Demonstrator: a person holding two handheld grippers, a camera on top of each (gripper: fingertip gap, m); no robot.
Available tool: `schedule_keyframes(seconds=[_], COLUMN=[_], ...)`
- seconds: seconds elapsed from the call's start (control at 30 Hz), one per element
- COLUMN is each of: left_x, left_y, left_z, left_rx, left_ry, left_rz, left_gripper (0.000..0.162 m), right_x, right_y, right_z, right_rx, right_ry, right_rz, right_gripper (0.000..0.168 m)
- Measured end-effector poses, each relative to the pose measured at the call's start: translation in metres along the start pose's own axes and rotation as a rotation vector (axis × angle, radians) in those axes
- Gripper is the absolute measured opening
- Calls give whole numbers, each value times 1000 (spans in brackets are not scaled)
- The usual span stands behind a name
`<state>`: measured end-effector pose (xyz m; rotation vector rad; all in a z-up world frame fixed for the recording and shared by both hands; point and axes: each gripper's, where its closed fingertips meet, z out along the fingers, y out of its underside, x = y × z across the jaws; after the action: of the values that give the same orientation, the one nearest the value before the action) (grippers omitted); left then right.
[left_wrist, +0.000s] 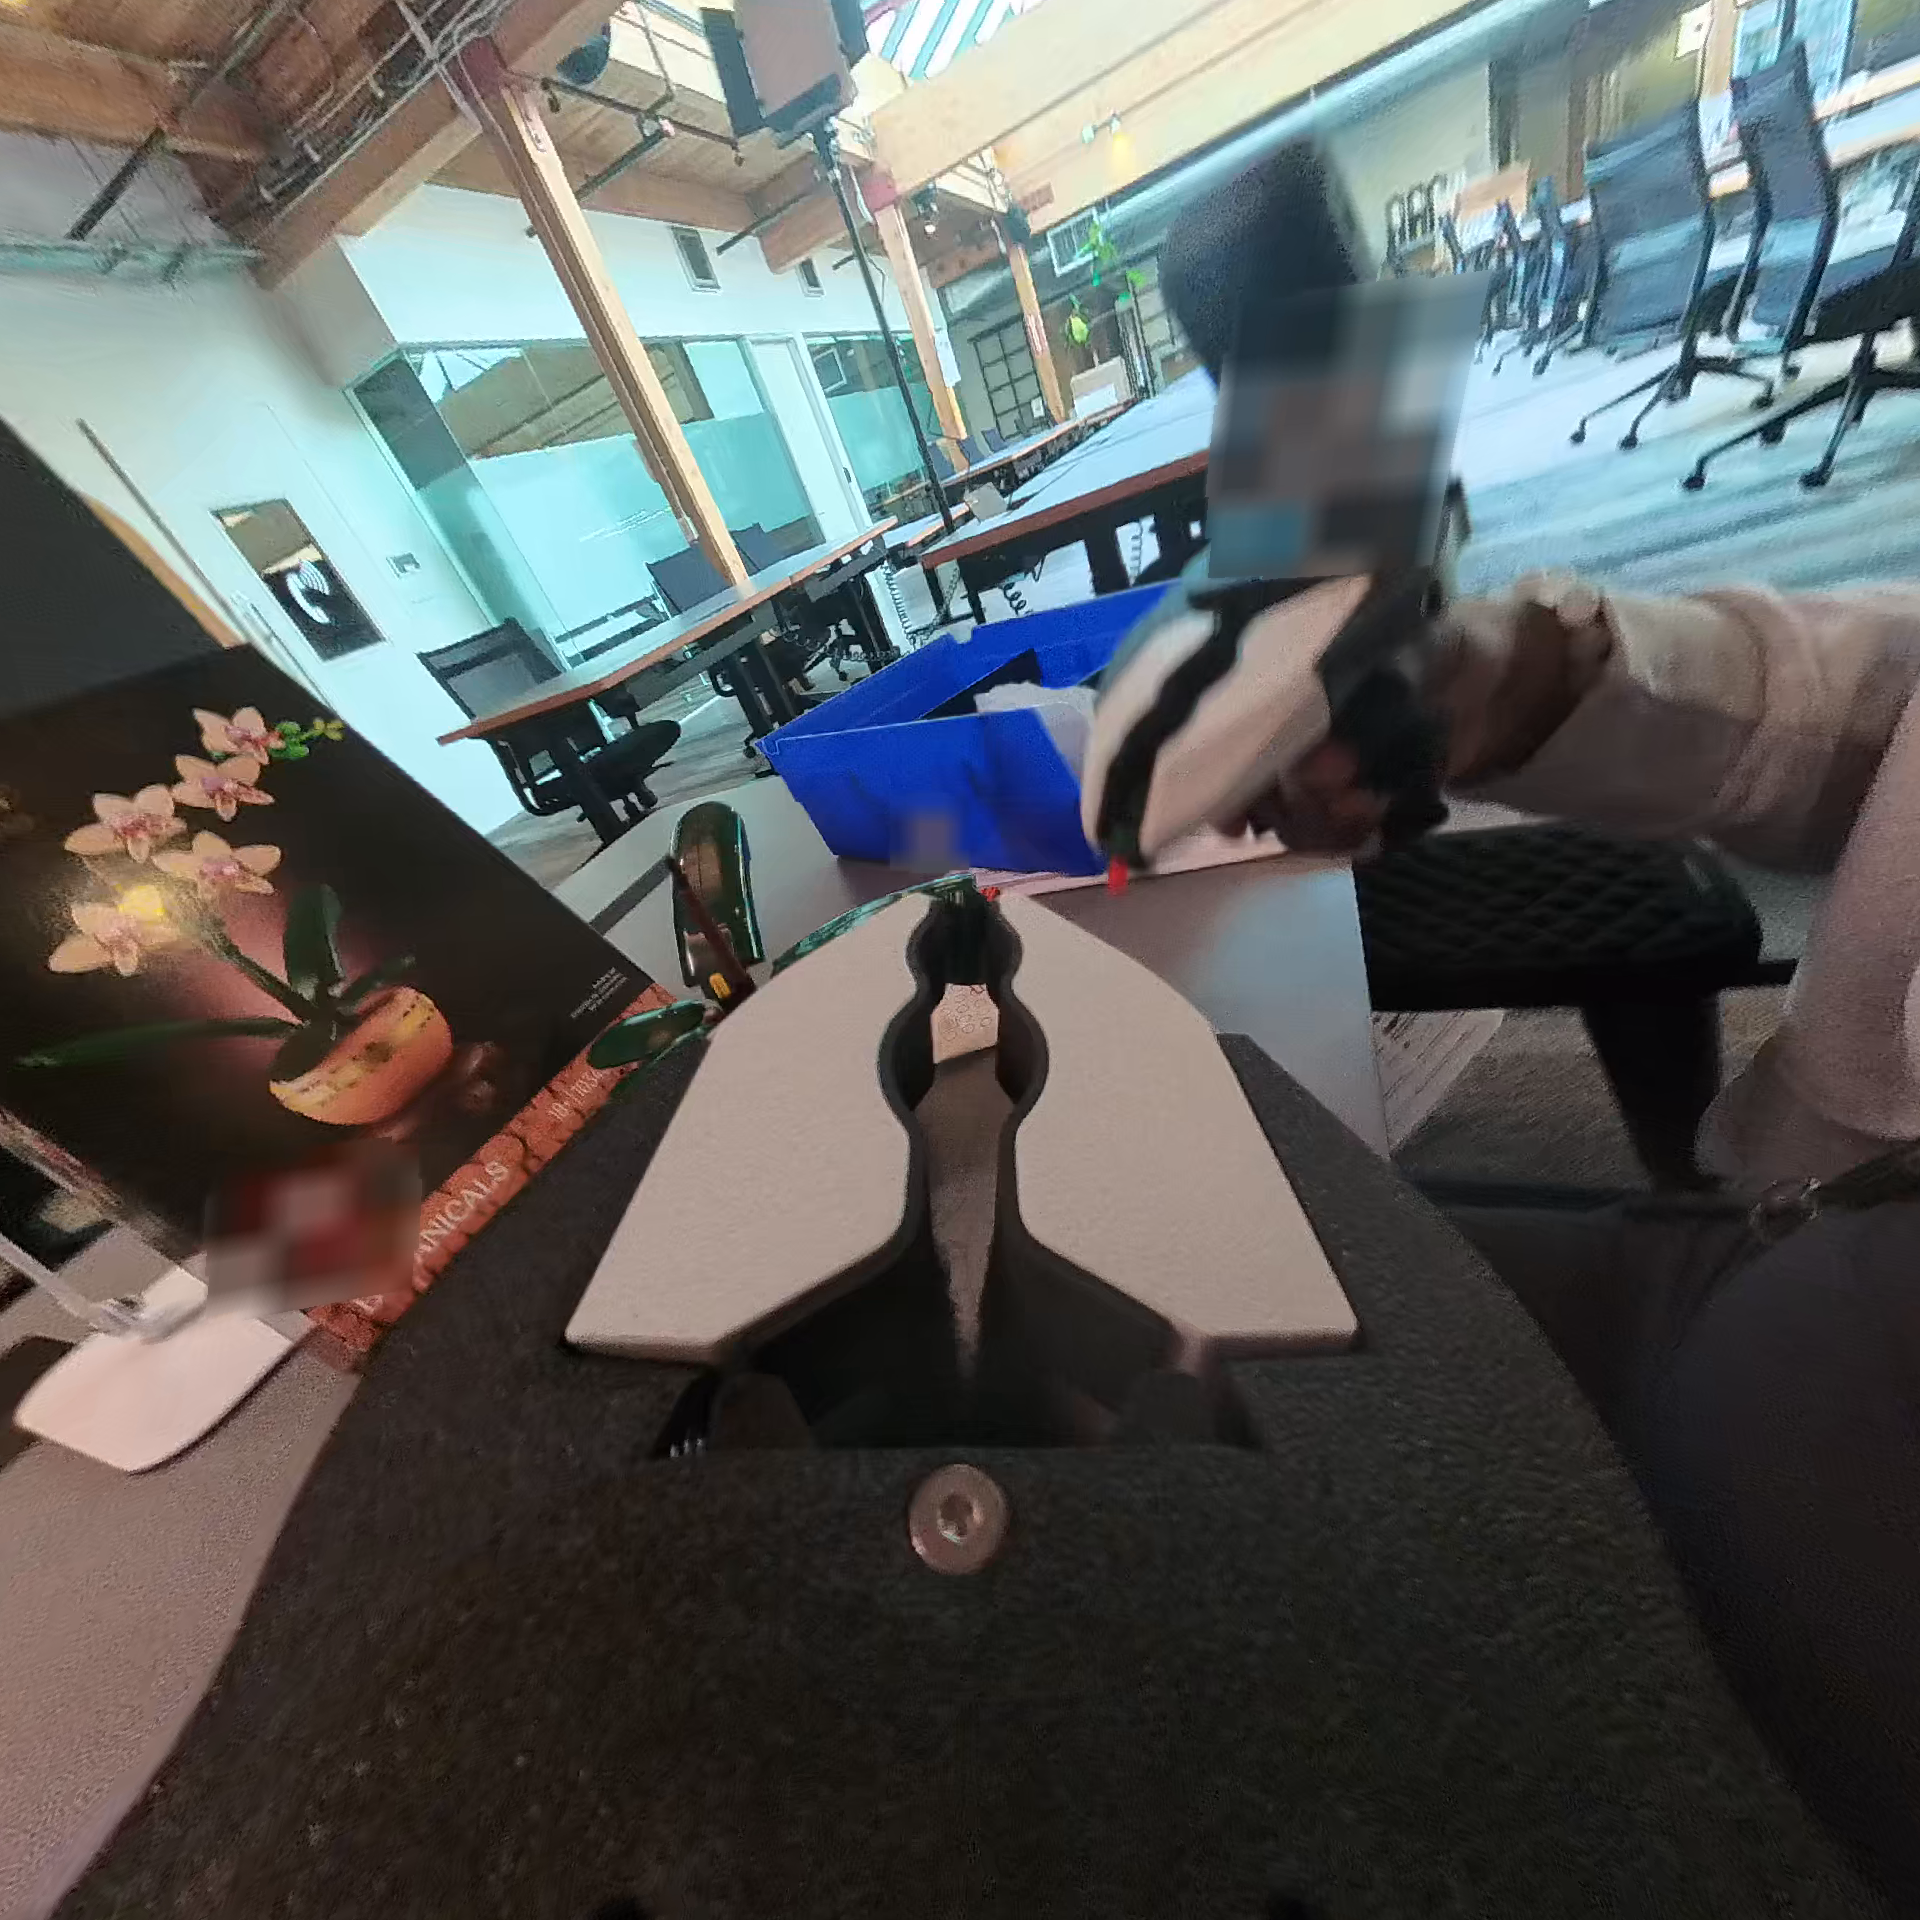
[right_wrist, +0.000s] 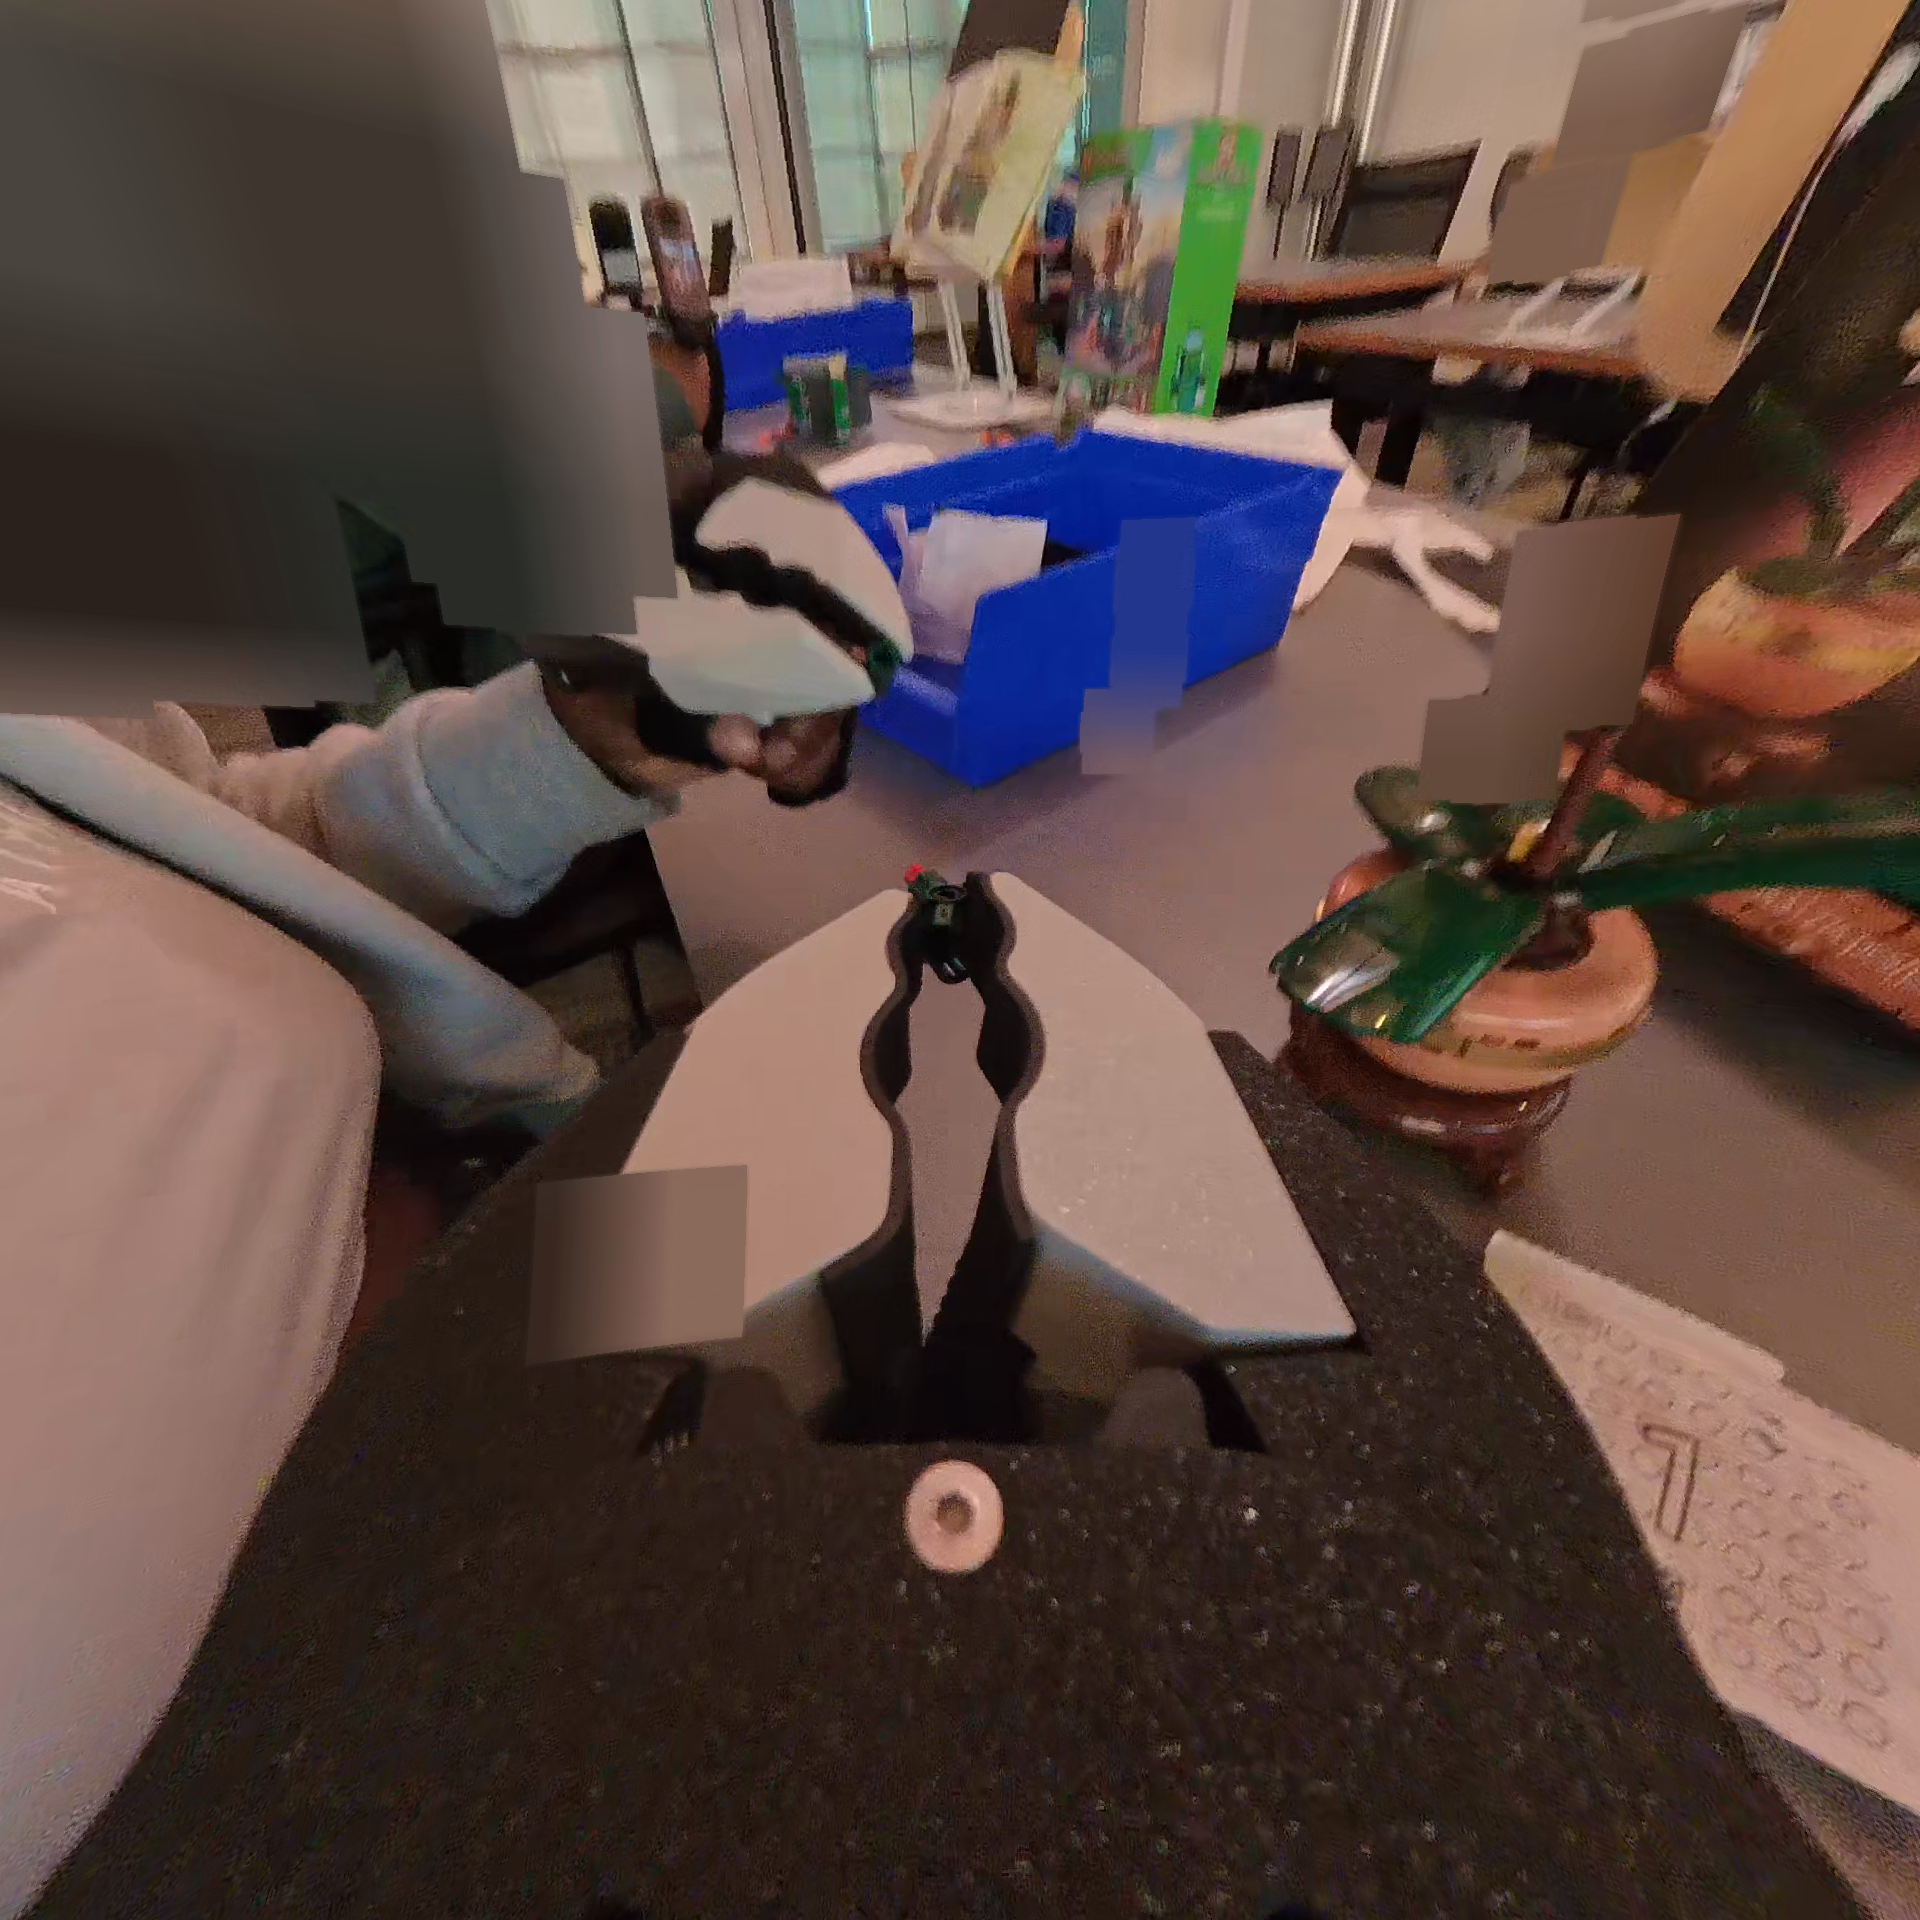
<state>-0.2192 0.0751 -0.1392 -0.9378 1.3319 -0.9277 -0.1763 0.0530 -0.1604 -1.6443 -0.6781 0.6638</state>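
My left gripper (left_wrist: 964, 906) is shut on a small dark green piece (left_wrist: 958, 940), held above the dark table (left_wrist: 1226, 997). My right gripper (right_wrist: 951, 888) is shut on a small dark green stem piece (right_wrist: 940, 920) with a red tip. In the left wrist view the right gripper (left_wrist: 1120, 854) hangs tips-down just beyond my left one, its red tip near the table. In the right wrist view the left gripper (right_wrist: 878, 660) is up to the left, held by a gloved hand. A brick-built plant with green leaves (right_wrist: 1403, 935) in a tan pot (right_wrist: 1507, 1008) stands to the right.
A blue bin (right_wrist: 1091, 623) with white bags stands behind on the table; it also shows in the left wrist view (left_wrist: 914, 779). A dark box with a flower picture (left_wrist: 260, 935) leans at left. A white bag (right_wrist: 1714, 1538) lies at the near right. A person's sleeve (right_wrist: 416, 800) is at left.
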Motion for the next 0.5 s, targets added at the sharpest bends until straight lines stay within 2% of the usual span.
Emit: schedule_keyframes(seconds=[0.1, 0.2, 0.27, 0.33, 0.4, 0.5], left_x=[-4, -3, 1, 4, 8, 15], left_y=[5, 13, 17, 22, 27, 30], left_z=[-3, -4, -2, 1, 5, 11], left_rx=[8, -28, -45, -57, -54, -25], left_ry=[-8, -8, 11, 28, 58, 147], left_rz=[-60, -83, -97, -129, -205, -460], left_gripper=[6, 6, 6, 6, 6, 6], right_x=[21, 42, 52, 61, 63, 56], right_y=[53, 88, 105, 110, 105, 81], right_z=[19, 27, 26, 22, 19, 13], right_rx=[-179, -322, -434, -482, -468, -365], right_ry=[120, 230, 287, 346, 361, 330], right_rz=[-14, -24, -35, -92, -148, -306], right_gripper=[8, 9, 34, 41, 41, 39])
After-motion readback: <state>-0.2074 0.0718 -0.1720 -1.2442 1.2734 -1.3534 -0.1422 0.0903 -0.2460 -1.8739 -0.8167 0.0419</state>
